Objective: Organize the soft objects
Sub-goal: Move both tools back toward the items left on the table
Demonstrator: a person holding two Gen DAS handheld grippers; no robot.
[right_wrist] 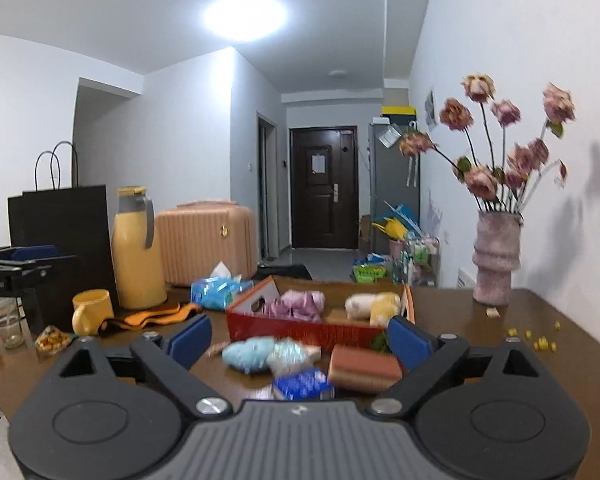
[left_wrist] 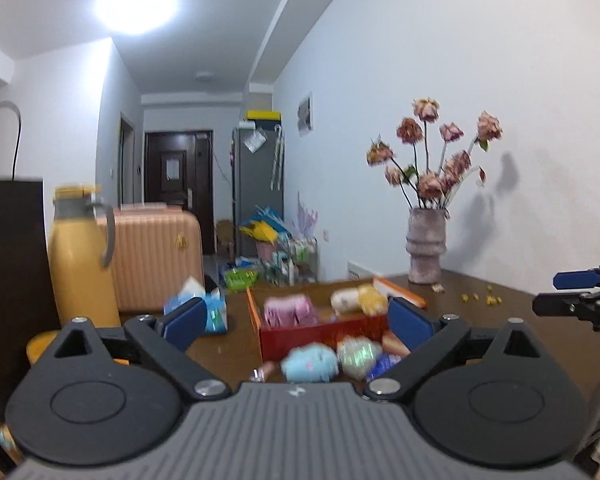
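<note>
A red box (right_wrist: 292, 330) stands on the brown table and holds a pink soft toy (right_wrist: 302, 305) and a white-and-yellow one (right_wrist: 374, 305); the box shows in the left wrist view too (left_wrist: 320, 334). In front of it lie a light blue plush (right_wrist: 246, 354), a pale shiny soft ball (right_wrist: 288, 356), a blue packet (right_wrist: 302, 384) and a brown sponge block (right_wrist: 364, 368). My right gripper (right_wrist: 300, 336) is open and empty above these. My left gripper (left_wrist: 296, 320) is open and empty, with the blue plush (left_wrist: 310, 364) between its fingers' line of sight.
A yellow jug (right_wrist: 134, 252), yellow mug (right_wrist: 92, 310), orange cloth (right_wrist: 152, 318), tissue pack (right_wrist: 216, 292) and black bag (right_wrist: 60, 236) stand at the left. A vase of dried roses (right_wrist: 496, 260) stands at the right by the wall, with yellow crumbs (right_wrist: 540, 342) near it.
</note>
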